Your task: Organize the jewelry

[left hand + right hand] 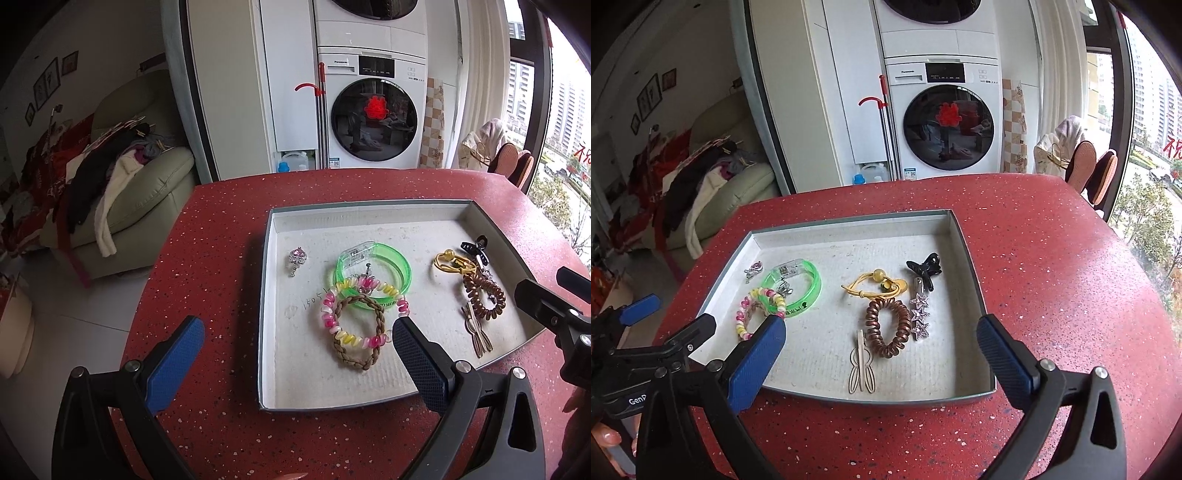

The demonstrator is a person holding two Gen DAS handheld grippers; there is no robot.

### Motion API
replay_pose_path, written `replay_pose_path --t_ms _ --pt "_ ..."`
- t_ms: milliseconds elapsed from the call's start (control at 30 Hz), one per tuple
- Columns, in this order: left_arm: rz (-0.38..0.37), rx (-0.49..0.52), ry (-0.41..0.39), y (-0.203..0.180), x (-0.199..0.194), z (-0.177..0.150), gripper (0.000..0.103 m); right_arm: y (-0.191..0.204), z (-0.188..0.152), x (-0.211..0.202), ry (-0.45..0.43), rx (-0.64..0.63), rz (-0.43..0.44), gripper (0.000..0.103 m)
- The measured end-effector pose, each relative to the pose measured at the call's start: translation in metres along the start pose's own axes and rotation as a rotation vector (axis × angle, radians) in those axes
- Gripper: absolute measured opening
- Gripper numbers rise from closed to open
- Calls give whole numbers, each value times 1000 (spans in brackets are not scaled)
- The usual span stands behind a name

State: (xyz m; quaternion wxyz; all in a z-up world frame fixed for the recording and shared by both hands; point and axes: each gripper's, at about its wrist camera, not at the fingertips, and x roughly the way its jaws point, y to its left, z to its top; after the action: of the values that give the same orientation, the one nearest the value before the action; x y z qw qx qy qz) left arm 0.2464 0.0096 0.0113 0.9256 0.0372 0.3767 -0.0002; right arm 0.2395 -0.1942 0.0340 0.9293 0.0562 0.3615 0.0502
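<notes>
A shallow grey tray (266,280) (971,280) on the red table holds the jewelry. On its left lie a small pink brooch (296,258), a green bangle (373,275) (796,282), a pink-yellow coil bracelet (364,312) (757,314) and a braided brown band (360,332). On its right lie a yellow bead tie (875,286), a brown coil tie (888,326) (484,295), a star clip (919,317), a black claw clip (923,269) and a beige clip (862,369). My left gripper (297,354) is open and empty over the tray's near left. My right gripper (881,354) is open and empty over the near right.
The red speckled table (1052,258) drops off at its left and far edges. A sofa piled with clothes (122,177) stands left. A washing machine (373,118) stands behind the table. A window (1145,147) is on the right.
</notes>
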Motion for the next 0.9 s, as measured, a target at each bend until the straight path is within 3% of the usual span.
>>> replay_pose_path --t_ms 533,900 --pt "47 -55 -58 -3 -36 -39 103 2 -39 -36 -53 -12 -66 103" --pt "66 -54 -72 -8 -43 -53 103 3 -47 -48 -88 -41 -107 103"
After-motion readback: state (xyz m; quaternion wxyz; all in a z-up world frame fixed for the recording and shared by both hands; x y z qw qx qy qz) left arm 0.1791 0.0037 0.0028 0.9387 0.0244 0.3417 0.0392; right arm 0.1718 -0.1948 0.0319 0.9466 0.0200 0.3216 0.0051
